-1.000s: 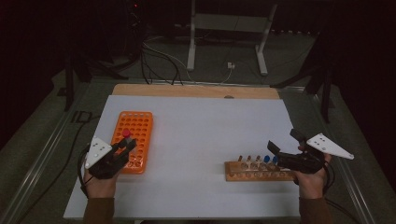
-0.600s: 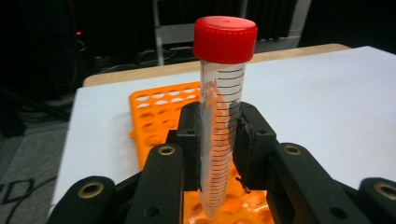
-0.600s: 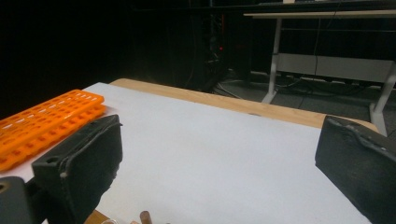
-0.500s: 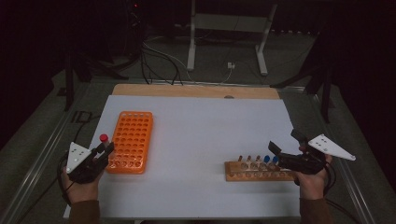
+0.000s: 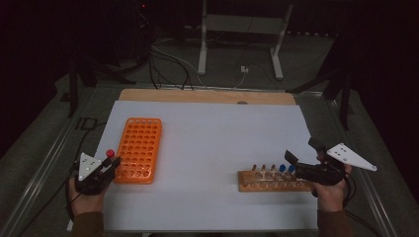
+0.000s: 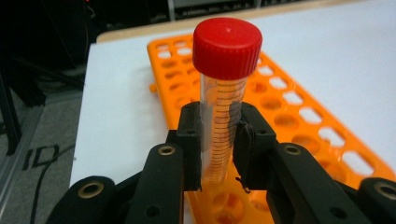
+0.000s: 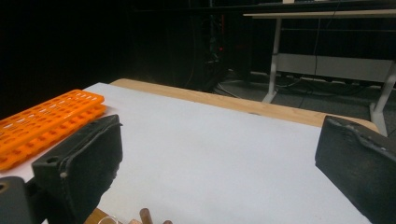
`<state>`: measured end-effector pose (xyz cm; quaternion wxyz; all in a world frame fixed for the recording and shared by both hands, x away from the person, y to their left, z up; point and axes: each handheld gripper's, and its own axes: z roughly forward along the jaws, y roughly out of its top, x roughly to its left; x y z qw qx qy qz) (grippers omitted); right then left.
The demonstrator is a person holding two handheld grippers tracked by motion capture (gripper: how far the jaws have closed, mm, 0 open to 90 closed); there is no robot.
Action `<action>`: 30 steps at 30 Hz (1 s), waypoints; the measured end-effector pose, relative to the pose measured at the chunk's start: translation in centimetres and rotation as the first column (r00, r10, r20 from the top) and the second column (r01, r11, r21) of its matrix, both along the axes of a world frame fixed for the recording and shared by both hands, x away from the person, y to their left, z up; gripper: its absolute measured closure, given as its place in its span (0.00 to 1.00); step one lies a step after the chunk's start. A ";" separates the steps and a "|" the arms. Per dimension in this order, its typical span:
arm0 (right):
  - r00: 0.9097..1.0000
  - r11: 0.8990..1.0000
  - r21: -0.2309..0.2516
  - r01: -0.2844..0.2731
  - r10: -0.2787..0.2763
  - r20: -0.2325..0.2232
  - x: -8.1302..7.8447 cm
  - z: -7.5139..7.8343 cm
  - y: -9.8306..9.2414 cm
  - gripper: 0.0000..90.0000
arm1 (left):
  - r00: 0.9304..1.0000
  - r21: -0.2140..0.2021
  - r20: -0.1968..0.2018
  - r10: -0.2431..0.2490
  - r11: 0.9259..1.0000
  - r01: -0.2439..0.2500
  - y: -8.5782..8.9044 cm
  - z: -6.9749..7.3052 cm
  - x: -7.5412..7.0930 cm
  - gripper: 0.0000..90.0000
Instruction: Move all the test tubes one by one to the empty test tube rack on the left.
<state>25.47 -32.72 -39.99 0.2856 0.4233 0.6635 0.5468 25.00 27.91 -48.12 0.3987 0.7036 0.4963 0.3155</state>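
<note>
In the high view, the left claw [image 5: 109,165] is seen at the near-left corner of the orange rack [image 5: 139,149] on the bench [image 5: 212,133] — a red-capped tube [image 5: 110,153] is clamped in it. The right claw [image 5: 302,157] is held spread above the wooden rack [image 5: 272,180]. In the left gripper view, the tube [image 6: 225,93] stands upright, pinched at mid-length, over the rack [image 6: 299,112]. In the right gripper view, the jaws are released — nothing between them.

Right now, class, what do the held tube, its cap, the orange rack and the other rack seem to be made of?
The tube looks like clear plastic, possibly glass: the printed scale lines show through.
The cap looks like matte red plastic with a ribbed rim.
The orange rack looks like glossy moulded plastic, uniform in colour.
The other rack looks like unpainted wood: tan, blocky.
</note>
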 end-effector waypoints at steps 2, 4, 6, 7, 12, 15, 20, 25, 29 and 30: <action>1.000 1.000 -0.002 -0.001 0.001 0.000 0.0 0.0 0.0 0.01 | 1.000 0.022 -0.023 -0.007 1.000 0.007 -0.1 -0.3 0.0 0.83; 1.000 1.000 -0.003 -0.002 0.002 -0.001 0.0 0.0 0.1 0.01 | 0.999 0.026 -0.037 -0.010 1.000 0.011 0.0 -0.4 0.1 0.83; 1.000 1.000 -0.005 -0.003 0.003 -0.001 0.0 -0.1 0.1 0.01 | 0.999 0.027 -0.045 -0.010 1.000 0.011 0.0 -0.5 0.2 0.83; 1.000 1.000 -0.005 -0.003 0.003 -0.001 0.0 -0.1 0.1 0.01 | 0.999 0.028 -0.049 -0.009 1.000 0.011 -0.1 -0.6 0.2 0.83; 1.000 1.000 -0.005 -0.003 0.003 -0.006 0.1 -0.2 0.2 0.01 | 0.998 0.011 -0.056 -0.007 1.000 0.008 0.1 -0.7 0.3 0.83; 1.000 1.000 -0.005 -0.004 0.004 -0.007 0.1 -0.2 0.2 0.01 | 0.998 0.003 -0.060 -0.008 1.000 0.009 0.1 -0.7 0.3 0.83; 1.000 1.000 -0.006 -0.004 0.004 -0.003 0.1 -0.2 0.1 0.01 | 0.997 -0.042 -0.073 -0.006 0.999 0.003 0.3 -0.8 0.1 0.69; 1.000 1.000 -0.001 0.002 -0.002 -0.003 0.1 -0.2 -0.1 0.01 | 1.000 -0.142 -0.021 -0.009 0.990 0.006 0.9 0.3 -0.6 0.56; 1.000 1.000 -0.005 0.007 -0.007 -0.001 0.2 -0.1 -0.4 0.01 | 0.999 -0.203 0.035 -0.011 0.979 0.018 1.2 1.3 -1.2 0.51; 1.000 1.000 -0.005 0.010 -0.010 -0.002 0.2 0.0 -0.4 0.01 | 0.999 -0.220 0.045 -0.014 0.975 0.023 1.2 1.6 -1.3 0.51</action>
